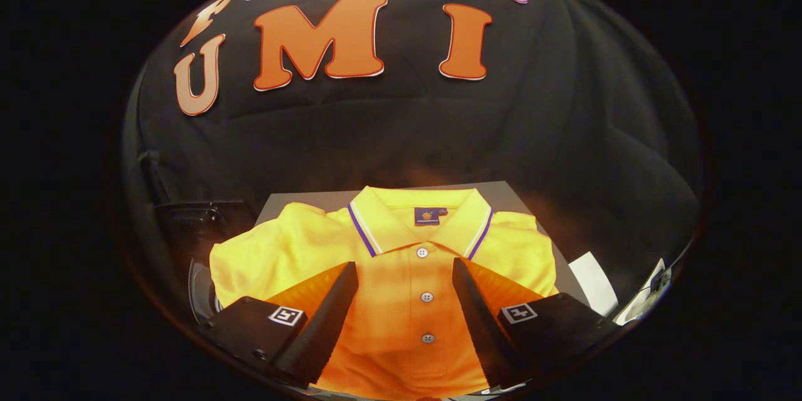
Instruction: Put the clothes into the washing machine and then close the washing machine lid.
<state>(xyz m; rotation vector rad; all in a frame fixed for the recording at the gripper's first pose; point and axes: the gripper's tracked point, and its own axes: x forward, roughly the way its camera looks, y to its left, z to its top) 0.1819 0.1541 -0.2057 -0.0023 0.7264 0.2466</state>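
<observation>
Jaws of gripper (405,270) wide apart, over folded yellow polo shirt (395,250) on grey desk (507,191); collar at 12 o'clock, button placket between fingers.

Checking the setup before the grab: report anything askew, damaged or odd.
Nothing stands out. The folded yellow polo shirt lies flat and buttoned on the grey board, collar neat. The gripper is open, fingers spread either side of the button placket, above the shirt.

Yellow polo shirt (382,250), purple-and-white striped collar (369,229), on a grey board (501,197)
</observation>
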